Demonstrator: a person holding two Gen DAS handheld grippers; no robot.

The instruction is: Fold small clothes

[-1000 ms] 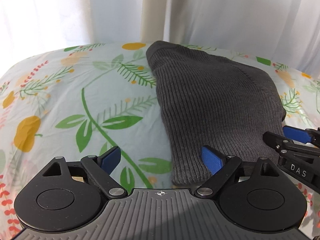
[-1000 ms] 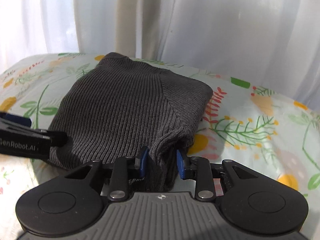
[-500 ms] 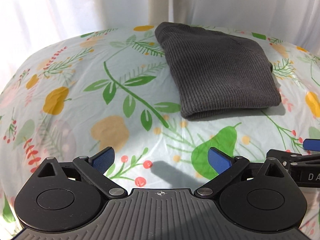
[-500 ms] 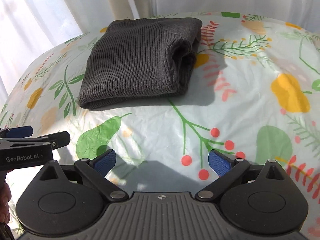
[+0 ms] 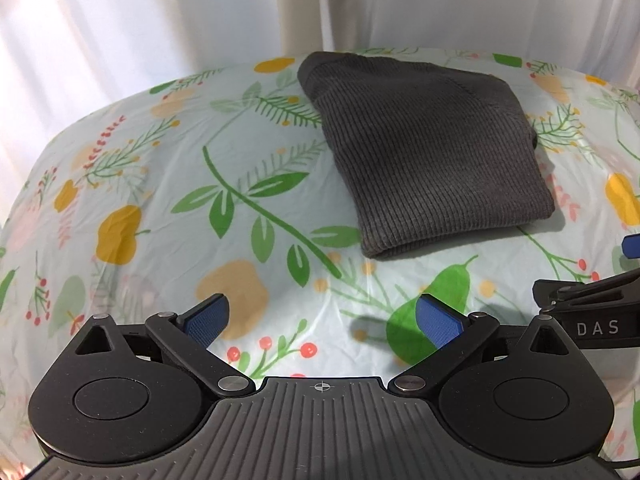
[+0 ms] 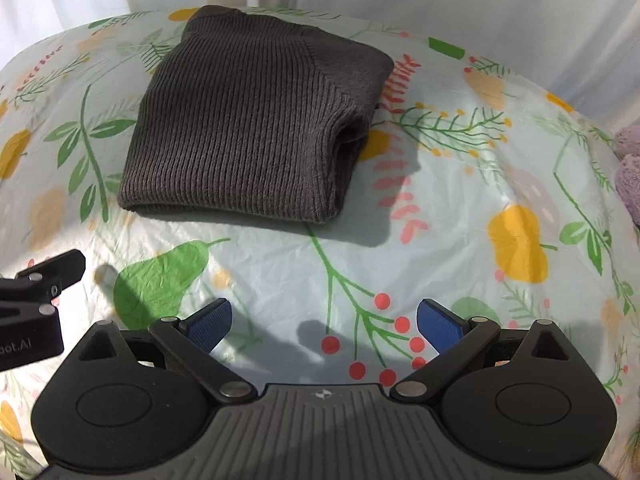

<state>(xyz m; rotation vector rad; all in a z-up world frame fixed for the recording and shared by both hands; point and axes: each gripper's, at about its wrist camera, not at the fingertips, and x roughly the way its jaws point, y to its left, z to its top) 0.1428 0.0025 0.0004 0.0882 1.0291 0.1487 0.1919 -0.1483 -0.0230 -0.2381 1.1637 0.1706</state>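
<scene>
We see the dark grey sweater (image 6: 256, 120) folded flat in the upper middle of the frame, on the floral tablecloth (image 6: 460, 208). Our left gripper (image 5: 322, 316) and right gripper (image 6: 324, 320) sit low in frame, both spread wide and empty, well apart from it.

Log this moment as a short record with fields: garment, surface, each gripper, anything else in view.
garment: dark grey ribbed knit sweater, folded into a compact rectangle, lying flat
surface: table under a floral tablecloth
left gripper: open, empty, short of the sweater, above the cloth
right gripper: open, empty, short of the sweater, above the cloth
contact: neither gripper touches the sweater
background: white curtain behind the table
other: a lilac fuzzy thing at the right edge, cut off, cannot tell what
</scene>
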